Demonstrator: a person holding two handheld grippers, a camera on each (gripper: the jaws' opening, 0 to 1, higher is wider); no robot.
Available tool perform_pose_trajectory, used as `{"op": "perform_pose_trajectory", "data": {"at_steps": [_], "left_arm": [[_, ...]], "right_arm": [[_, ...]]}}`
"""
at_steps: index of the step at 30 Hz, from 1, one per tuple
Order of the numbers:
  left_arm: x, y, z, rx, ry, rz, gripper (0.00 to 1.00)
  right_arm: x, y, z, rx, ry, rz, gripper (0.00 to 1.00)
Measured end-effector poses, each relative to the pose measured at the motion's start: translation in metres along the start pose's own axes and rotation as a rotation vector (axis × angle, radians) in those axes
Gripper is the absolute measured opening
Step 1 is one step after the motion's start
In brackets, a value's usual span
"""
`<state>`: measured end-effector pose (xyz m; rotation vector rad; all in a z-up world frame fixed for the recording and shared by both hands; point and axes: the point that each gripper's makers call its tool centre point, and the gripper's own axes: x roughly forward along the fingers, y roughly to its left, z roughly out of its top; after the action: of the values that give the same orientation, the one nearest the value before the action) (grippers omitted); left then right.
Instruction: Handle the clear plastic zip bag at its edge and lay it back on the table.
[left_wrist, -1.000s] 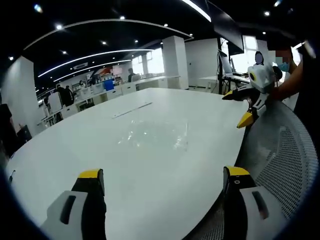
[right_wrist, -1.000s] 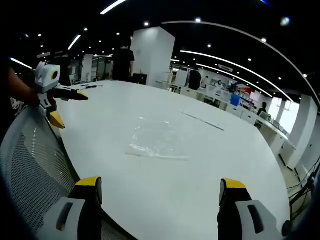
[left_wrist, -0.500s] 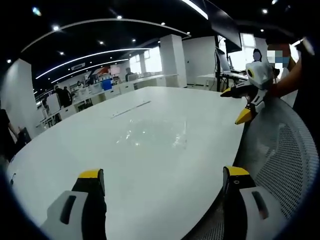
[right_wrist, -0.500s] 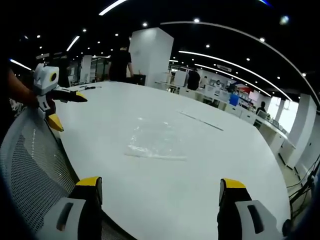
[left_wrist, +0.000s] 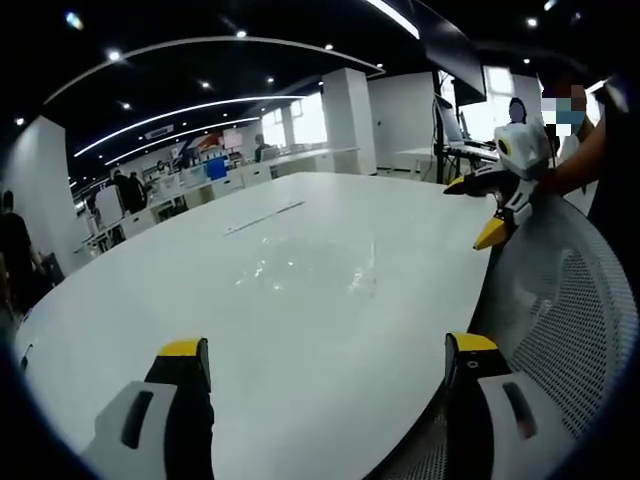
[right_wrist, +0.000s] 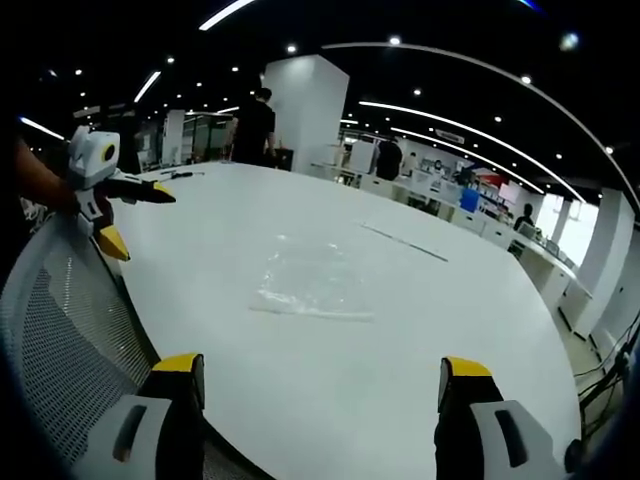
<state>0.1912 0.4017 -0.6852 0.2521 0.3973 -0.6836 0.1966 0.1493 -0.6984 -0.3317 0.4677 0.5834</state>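
flat, crinkly clear zip bag (right_wrist: 312, 283) on glossy white table (right_wrist: 420, 340), both grippers released, empty

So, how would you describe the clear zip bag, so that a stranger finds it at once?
Look at the big white table. Near its middle, well away from both grippers, lies the clear plastic zip bag, flat on the top. It is see-through and wrinkled and catches the light, unlike the long thin strip that lies farther back.

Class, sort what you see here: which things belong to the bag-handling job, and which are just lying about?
Belongs to the job:
clear zip bag, lying flat
white table
left gripper, jaws open
right gripper, jaws open

Just lying about:
mesh chair back
long thin strip on the table
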Motion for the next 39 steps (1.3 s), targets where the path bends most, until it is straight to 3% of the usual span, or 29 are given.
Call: {"op": "perform_pose_trajectory", "data": {"at_steps": [30,39], "left_arm": [[-0.001,0.009,0.001,0.0,0.032,0.014,0.99],[0.004,0.012,0.015,0.044,0.036,0.011,0.98]], "right_arm": [[0.0,0.0,-0.001,0.008,0.007,0.006,0.98],[-0.001,0.0,-0.001,0.012,0.005,0.003,0.98]]}}
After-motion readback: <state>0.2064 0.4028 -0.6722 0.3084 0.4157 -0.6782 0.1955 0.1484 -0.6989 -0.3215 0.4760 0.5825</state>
